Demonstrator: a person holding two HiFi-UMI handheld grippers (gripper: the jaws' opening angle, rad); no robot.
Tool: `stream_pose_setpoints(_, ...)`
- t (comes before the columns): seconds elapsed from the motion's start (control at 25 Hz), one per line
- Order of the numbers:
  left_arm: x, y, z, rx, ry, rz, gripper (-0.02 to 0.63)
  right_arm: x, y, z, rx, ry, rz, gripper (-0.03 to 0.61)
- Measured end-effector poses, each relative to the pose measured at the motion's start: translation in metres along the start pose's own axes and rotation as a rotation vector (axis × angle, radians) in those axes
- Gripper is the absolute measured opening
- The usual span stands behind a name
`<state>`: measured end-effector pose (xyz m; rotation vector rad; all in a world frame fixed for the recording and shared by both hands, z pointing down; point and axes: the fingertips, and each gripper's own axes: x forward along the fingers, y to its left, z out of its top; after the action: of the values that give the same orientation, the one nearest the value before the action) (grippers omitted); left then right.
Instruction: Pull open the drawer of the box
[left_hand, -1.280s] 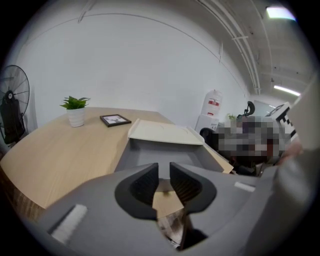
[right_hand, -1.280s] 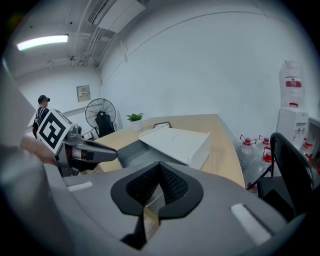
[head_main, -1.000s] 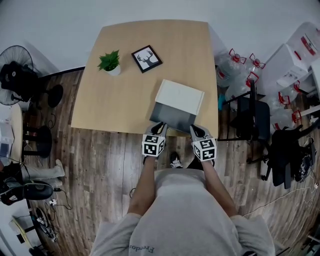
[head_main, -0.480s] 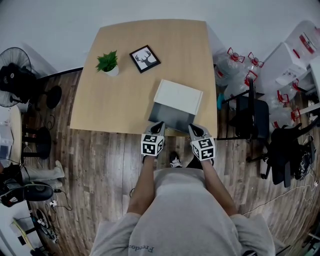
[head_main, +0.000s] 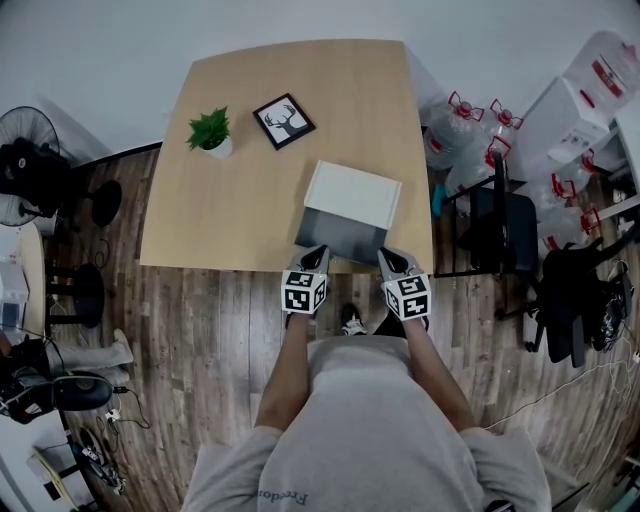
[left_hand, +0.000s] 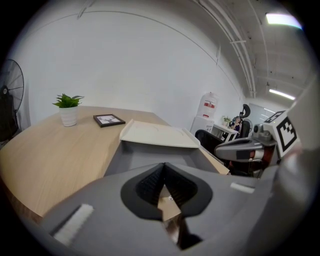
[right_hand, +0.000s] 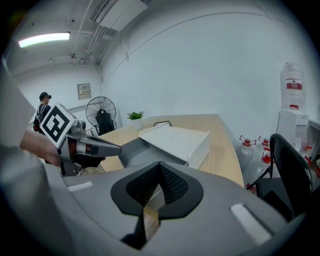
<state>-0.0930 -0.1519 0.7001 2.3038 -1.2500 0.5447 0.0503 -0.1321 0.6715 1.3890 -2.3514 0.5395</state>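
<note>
A white box (head_main: 354, 192) lies on the wooden table (head_main: 230, 215), with its grey drawer (head_main: 340, 238) drawn out toward the near edge. My left gripper (head_main: 316, 255) sits at the drawer's front left corner and my right gripper (head_main: 390, 258) at its front right corner. In the left gripper view the box (left_hand: 157, 134) and the drawer (left_hand: 150, 157) lie just beyond the left gripper (left_hand: 163, 167), whose jaws meet, shut on nothing. The right gripper (right_hand: 160, 167) is likewise shut and empty, facing the box (right_hand: 177, 140).
A small potted plant (head_main: 210, 133) and a framed deer picture (head_main: 281, 120) stand at the table's far left. Several water bottles (head_main: 470, 130) and a black chair (head_main: 500, 235) crowd the floor to the right. A fan (head_main: 25, 160) stands at the left.
Hardly anything: the head view has drifted slightly, while both grippers stay at the front of the drawn-out drawer.
</note>
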Motion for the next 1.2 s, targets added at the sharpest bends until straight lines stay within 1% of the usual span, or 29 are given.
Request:
stream_pose_setpoints(0.24,0.0,-0.004,0.002,0.009,-0.008,-0.024,0.054,-0.001,-0.002,0.001,0.002,-0.001,-0.006,-0.002)
stream_pose_setpoints(0.4,0.002,-0.007,0.002,0.012,-0.005,-0.03,0.054,-0.003,-0.006,0.002,0.039,-0.013,-0.004,-0.002)
stream_pose_setpoints(0.76,0.006,-0.01,0.004,0.012,-0.007,-0.036,0.054,-0.008,-0.009,0.0,0.075,-0.044,0.003,-0.002)
stream_pose_setpoints(1.2,0.007,-0.015,0.001,0.012,0.0,-0.037,0.054,-0.013,-0.007,-0.003,0.077,-0.064,0.028,-0.002)
